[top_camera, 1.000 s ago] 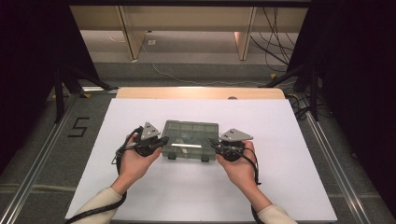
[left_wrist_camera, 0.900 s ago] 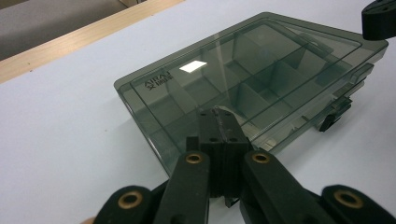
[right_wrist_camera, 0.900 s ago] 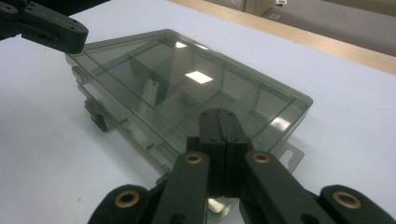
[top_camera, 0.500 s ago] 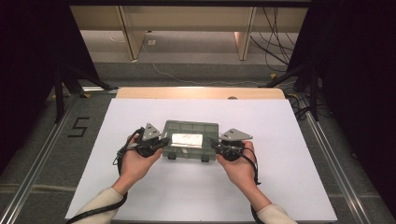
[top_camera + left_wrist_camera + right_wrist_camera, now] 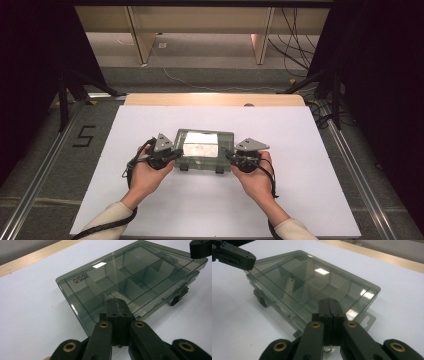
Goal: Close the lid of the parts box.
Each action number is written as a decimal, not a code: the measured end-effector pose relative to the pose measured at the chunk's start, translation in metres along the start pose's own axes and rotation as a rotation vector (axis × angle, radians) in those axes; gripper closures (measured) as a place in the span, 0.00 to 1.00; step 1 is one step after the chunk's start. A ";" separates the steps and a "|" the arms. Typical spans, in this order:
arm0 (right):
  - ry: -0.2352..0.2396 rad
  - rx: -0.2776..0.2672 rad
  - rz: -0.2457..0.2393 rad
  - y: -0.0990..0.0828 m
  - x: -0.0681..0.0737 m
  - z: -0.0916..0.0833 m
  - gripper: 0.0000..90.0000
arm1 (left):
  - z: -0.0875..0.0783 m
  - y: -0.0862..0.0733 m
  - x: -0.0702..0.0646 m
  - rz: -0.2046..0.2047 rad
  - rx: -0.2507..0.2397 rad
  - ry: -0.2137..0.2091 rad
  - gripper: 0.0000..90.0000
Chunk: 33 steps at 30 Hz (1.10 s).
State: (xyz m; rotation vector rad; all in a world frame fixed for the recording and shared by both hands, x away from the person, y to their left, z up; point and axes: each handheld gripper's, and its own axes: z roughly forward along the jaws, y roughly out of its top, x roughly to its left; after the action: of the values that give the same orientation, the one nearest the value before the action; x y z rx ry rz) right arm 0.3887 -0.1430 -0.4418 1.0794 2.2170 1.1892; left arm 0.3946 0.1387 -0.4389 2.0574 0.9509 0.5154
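Left gripper [image 5: 117,305]: jaws pressed flat together, nothing between them, tips resting at or just over the near left corner of the lid. Contact cannot be told for certain.

Right gripper [image 5: 329,305]: jaws likewise closed on nothing, tips over the near right corner of the same lid. In the high view the left gripper [image 5: 172,156] sits at the box's 9 o'clock side and the right gripper [image 5: 229,156] at its 3 o'clock side, a hand behind each.

Object: smoke-grey translucent plastic compartment box [image 5: 204,149] with inner dividers, lid down, lying flat near the middle of the white table sheet [image 5: 300,150]. Two dark latches [image 5: 201,170] on the front edge, at 6 o'clock towards the person. A small pale part [image 5: 290,285] stands in one compartment; identity unclear.

Step in hand (judgement): box is being steadied from both ends with closed jaws, latches apparently not yet undone, so opening is at its start.

Next move (judgement): one gripper should keep the box pinned while the other drops to the 6 o'clock edge and works a closed tip under a latch. Risk: the light box skids on the smooth sheet if left unbraced.

Beyond the sheet at 12 o'clock: bare wooden table edge [image 5: 215,99].
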 end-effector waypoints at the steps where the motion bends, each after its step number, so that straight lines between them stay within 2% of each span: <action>1: 0.004 -0.007 0.004 0.000 0.000 0.001 1.00 | 0.000 0.000 0.001 0.011 0.010 -0.001 1.00; 3: -0.003 -0.004 -0.006 -0.001 0.000 0.001 1.00 | -0.001 0.000 0.001 0.031 0.025 -0.013 1.00; 4: -0.002 0.000 0.002 -0.001 0.000 0.001 1.00 | 0.001 -0.001 -0.001 -0.004 -0.003 -0.011 1.00; 10: -0.006 0.002 -0.007 -0.003 0.000 0.004 1.00 | 0.001 -0.001 -0.001 0.002 0.014 -0.010 1.00; 14: 0.000 0.009 -0.001 -0.003 0.000 0.004 1.00 | 0.002 -0.002 -0.002 -0.008 0.011 -0.010 1.00; 16: 0.010 0.008 -0.007 -0.003 0.000 0.005 1.00 | 0.003 -0.002 -0.002 -0.005 0.006 -0.015 1.00; 19: -0.005 0.009 -0.002 -0.004 0.001 0.006 1.00 | 0.003 -0.002 -0.001 0.011 0.019 -0.013 1.00; 22: -0.002 0.021 -0.002 -0.005 0.001 0.006 1.00 | 0.005 -0.004 -0.002 -0.004 0.015 -0.013 1.00; 24: 0.000 0.021 -0.006 -0.006 0.001 0.007 1.00 | 0.004 -0.004 -0.002 0.011 0.027 -0.015 1.00; 28: 0.002 0.030 0.007 -0.007 0.002 0.008 1.00 | 0.006 -0.005 -0.002 -0.002 0.019 -0.019 1.00; 30: 0.003 0.033 0.005 -0.007 0.002 0.008 1.00 | 0.006 -0.005 -0.002 0.004 0.025 -0.019 1.00; 31: 0.001 0.033 -0.003 -0.007 0.002 0.009 1.00 | 0.007 -0.005 -0.003 -0.008 0.026 -0.016 1.00; 33: 0.003 0.036 0.003 -0.008 0.002 0.009 1.00 | 0.007 -0.005 -0.002 0.003 0.030 -0.017 1.00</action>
State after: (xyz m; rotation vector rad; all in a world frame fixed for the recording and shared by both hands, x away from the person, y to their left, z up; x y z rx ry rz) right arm 0.3895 -0.1392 -0.4529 1.0962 2.2480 1.1568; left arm 0.3951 0.1357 -0.4472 2.0866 0.9514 0.4875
